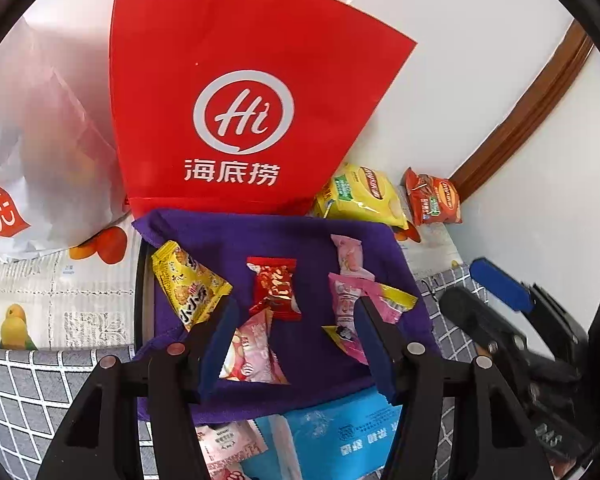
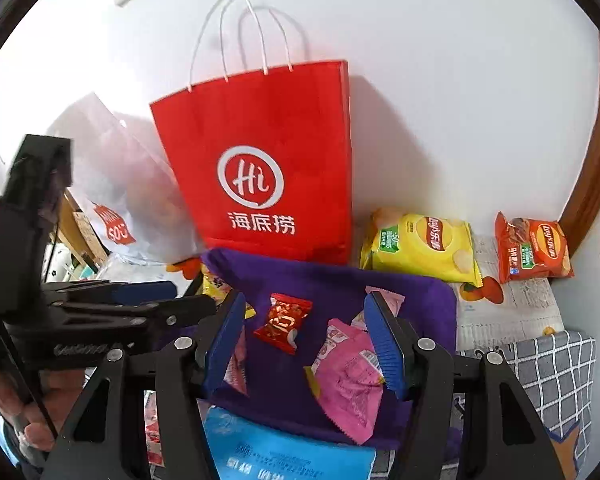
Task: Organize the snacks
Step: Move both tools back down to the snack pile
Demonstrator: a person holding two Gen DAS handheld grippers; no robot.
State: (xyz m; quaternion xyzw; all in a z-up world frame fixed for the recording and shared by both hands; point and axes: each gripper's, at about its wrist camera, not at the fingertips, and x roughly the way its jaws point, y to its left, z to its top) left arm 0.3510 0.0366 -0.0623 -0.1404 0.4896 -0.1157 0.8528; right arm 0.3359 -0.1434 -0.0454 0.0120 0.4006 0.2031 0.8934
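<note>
Purple is the colour of the soft cloth (image 1: 292,240) spread flat in the middle, and I use that cloth as my marker for everything else. On the cloth lie the small snacks: a shiny red candy wrapper (image 1: 275,289) near its middle, a yellow crinkly biscuit packet (image 1: 188,284) at its left edge, a pale pink sweet (image 1: 350,258) toward its far right, and a pink foil packet (image 2: 350,376) on its near right side. Another pink and white packet (image 1: 252,350) rests on the cloth's near left part.

Behind the cloth stands a tall red paper bag with white string handles (image 2: 260,152), touching the cloth's far edge. Left of that, behind the cloth, sits a white paper bag (image 1: 32,168). Past the cloth's far right corner lie a yellow chip bag (image 2: 424,248) and, further right, an orange chip bag (image 2: 532,248). A blue plastic pack (image 2: 288,448) pokes out at the cloth's near edge.

My left gripper (image 1: 296,344) hangs over the cloth with its blue pads spread apart and nothing pinched between them. My right gripper (image 2: 312,344) also hangs over the cloth, pads spread, with the pink foil packet lying below the gap, not squeezed.
</note>
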